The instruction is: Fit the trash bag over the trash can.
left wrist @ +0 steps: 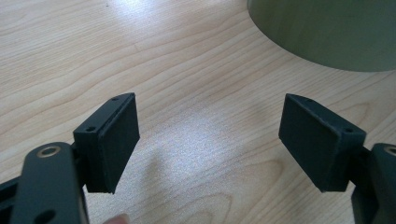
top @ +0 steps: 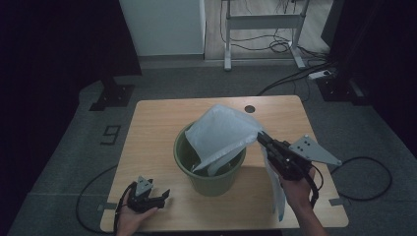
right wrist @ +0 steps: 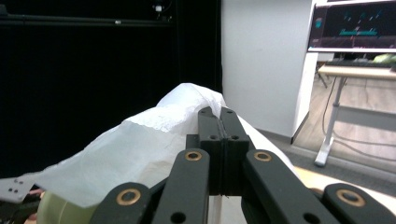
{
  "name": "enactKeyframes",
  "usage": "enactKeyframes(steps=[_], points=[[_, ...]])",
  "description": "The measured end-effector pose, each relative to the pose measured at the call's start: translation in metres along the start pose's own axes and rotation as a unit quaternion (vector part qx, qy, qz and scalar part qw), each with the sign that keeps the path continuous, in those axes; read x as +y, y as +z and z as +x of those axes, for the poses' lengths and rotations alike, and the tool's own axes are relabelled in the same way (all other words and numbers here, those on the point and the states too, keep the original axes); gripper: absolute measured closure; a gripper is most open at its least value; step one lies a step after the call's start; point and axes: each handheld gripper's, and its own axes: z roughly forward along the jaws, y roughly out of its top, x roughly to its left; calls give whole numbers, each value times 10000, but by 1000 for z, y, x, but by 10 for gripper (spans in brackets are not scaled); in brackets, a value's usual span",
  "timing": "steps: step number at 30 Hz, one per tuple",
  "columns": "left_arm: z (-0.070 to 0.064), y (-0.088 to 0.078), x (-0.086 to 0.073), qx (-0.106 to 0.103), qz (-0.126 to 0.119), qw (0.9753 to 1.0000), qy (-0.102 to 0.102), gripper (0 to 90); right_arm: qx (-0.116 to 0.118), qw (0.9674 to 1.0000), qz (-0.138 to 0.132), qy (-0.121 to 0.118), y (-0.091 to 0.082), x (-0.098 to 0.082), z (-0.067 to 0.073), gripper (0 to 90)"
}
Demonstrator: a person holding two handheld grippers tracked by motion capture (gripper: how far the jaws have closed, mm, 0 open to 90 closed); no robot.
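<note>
White plastic bag (top: 221, 135) unprinted, pinched by right claw (top: 260, 136).

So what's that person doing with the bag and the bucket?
A person is fitting a white plastic bag into a green bucket that stands on a wooden table. The right gripper is shut on the bag's edge and holds it up over the bucket, with part of the bag hanging inside and part draped outside. The left gripper rests open on the table near the bucket, holding nothing.
</note>
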Motion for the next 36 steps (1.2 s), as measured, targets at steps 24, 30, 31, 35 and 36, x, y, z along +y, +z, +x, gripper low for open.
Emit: enactKeyframes(steps=[24, 30, 31, 35, 36], points=[[-1, 4, -1, 4, 63, 10000, 57, 198, 647, 9962, 517, 275, 32, -61, 29, 524], [-4, 5, 0, -12, 87, 9999, 91, 198, 279, 9977, 452, 419, 0, -67, 27, 343], [-4, 5, 0, -11, 92, 9999, 103, 198, 247, 9977, 463, 431, -5, -70, 26, 333], [-5, 5, 1, -61, 56, 9999, 85, 198, 113, 9969, 662, 413, -20, -89, 27, 296], [-5, 5, 2, -63, 53, 9999, 85, 198, 95, 9964, 732, 415, -22, -94, 28, 287]])
